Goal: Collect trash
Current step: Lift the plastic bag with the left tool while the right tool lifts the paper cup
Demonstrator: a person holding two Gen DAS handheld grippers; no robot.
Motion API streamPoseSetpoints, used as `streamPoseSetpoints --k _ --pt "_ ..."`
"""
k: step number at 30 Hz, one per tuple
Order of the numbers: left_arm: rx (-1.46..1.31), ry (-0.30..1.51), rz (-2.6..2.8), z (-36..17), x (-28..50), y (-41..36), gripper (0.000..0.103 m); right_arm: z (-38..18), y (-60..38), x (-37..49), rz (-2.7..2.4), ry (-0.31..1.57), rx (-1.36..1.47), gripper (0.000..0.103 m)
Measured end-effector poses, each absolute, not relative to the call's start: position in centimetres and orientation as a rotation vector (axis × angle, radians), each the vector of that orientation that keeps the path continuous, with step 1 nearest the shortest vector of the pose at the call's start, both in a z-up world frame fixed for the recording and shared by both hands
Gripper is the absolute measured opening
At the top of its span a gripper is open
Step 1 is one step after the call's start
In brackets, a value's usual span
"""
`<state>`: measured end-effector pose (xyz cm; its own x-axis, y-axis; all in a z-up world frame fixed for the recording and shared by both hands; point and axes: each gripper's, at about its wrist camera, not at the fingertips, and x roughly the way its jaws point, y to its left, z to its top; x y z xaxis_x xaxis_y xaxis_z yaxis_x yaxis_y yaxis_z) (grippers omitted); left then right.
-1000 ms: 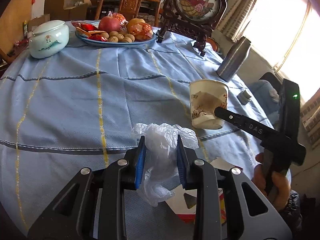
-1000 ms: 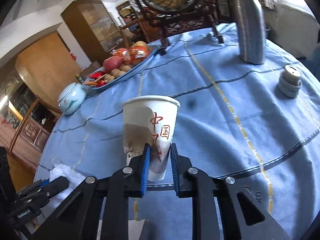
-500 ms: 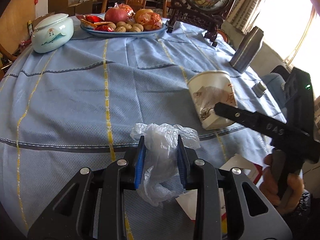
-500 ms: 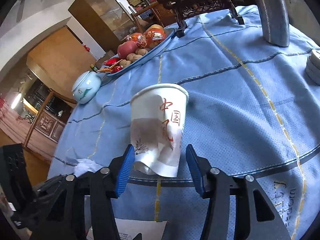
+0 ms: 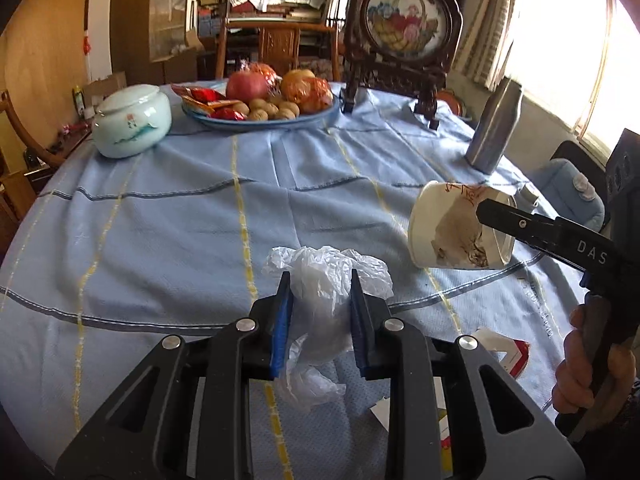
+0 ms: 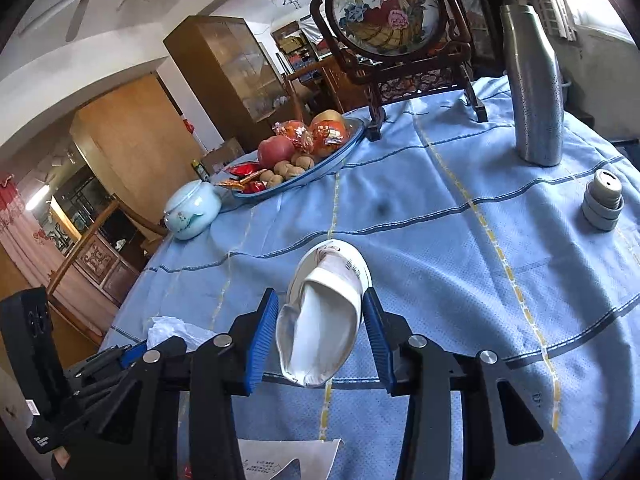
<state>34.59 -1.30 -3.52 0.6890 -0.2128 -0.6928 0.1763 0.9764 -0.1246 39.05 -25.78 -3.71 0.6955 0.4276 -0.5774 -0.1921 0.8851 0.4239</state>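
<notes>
Across the blue-clothed counter (image 5: 160, 216), both claws are at work at its near edge. At six o'clock in the left wrist view, the left claw (image 5: 318, 316) has its blue pads pressed into a crumpled clear plastic bag (image 5: 324, 276) and is tightening on it, the bag bulging above and below the pads. Off at three o'clock a hand (image 5: 592, 364) carries the right claw (image 6: 318, 338), which is narrowing around a tipped paper cup (image 6: 324, 320); the cup lies on its side between the pads, mouth toward the camera, and I cannot tell whether the pads touch it. Far away at twelve o'clock sits a fruit plate (image 5: 260, 122), a pale lidded jar (image 5: 132, 126) at ten, a steel flask (image 5: 494, 128) at two.
</notes>
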Motion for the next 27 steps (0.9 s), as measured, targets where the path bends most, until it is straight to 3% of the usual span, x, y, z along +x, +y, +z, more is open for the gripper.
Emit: streamPoseSetpoints --k 12,27 --pt "-0.123 0.774 -0.173 -1.6 27.9 1.9 0.027 -1.5 -25.6 36.6 0.343 0.613 0.285 0.043" --pt "-0.145 0.725 -0.113 0.6 19.5 7.1 0.027 2.3 -22.6 26.3 0.467 0.512 0.351 0.043"
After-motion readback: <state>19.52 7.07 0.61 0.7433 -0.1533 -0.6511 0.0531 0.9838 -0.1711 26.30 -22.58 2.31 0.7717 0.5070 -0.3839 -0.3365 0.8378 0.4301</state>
